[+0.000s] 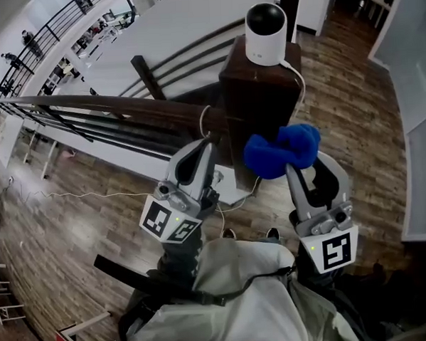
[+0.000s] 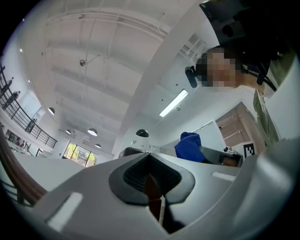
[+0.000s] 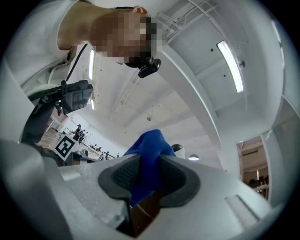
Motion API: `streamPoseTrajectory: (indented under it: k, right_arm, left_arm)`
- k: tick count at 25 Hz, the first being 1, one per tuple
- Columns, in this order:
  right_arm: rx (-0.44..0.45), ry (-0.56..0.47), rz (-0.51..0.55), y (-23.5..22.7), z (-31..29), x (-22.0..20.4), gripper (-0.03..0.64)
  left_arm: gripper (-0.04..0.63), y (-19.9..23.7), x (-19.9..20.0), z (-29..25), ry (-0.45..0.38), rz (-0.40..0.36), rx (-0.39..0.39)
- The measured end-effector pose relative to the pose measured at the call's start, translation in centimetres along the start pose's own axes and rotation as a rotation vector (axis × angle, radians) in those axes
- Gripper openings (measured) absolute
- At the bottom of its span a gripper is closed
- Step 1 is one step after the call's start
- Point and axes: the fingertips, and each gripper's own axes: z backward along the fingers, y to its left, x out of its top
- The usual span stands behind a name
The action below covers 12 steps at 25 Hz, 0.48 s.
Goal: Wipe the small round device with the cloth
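The small round device [image 1: 265, 32], white with a black domed front, stands on top of a dark wooden post [image 1: 255, 100]. A white cable runs down from it. My right gripper [image 1: 295, 167] is shut on a bunched blue cloth [image 1: 281, 151], held up below and in front of the device. In the right gripper view the cloth [image 3: 148, 161] is pinched between the pads and sticks out past them. My left gripper [image 1: 209, 143] is shut with nothing in it, beside the post and left of the cloth. In the left gripper view its pads [image 2: 140, 173] meet and the cloth [image 2: 189, 146] shows beyond.
A dark handrail [image 1: 103, 104] with metal bars runs left from the post over a drop to a lower floor. Wooden flooring [image 1: 80, 223] lies below. A white wall panel [image 1: 414, 63] stands at the right. The person's light jacket [image 1: 241, 293] fills the bottom of the head view.
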Motion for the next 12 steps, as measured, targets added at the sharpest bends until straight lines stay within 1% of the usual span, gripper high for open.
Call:
streamPoseTrajectory:
  k: [3, 5, 6, 8, 10, 12]
  right_arm:
    - [0.018, -0.035, -0.017, -0.2, 0.0, 0.5, 0.118]
    - [0.023, -0.045, 0.009, -0.9, -0.2, 1.0, 0.118]
    - [0.025, -0.038, 0.046, -1.5, -0.5, 1.3, 0.118]
    - [0.020, -0.022, 0.162, -3.3, -1.7, 2.4, 0.118]
    - [0.003, -0.031, 0.283, -5.6, -3.5, 4.2, 0.118]
    - [-0.006, -0.047, 0.378, -7.6, -5.9, 6.1, 0.117]
  left_arm:
    - [-0.012, 0.2, 0.4, -0.2, -0.012, -0.008, 0.005]
    - [-0.012, 0.4, 0.8, -0.6, -0.022, -0.018, 0.002]
    - [-0.012, 0.6, 1.0, -0.9, -0.026, -0.021, -0.001]
    - [-0.012, 1.0, 1.4, -1.6, -0.026, -0.025, -0.007]
    - [-0.012, 1.3, 1.5, -2.1, -0.023, -0.028, -0.009]
    - [-0.012, 1.5, 1.7, -2.7, -0.024, -0.030, -0.015]
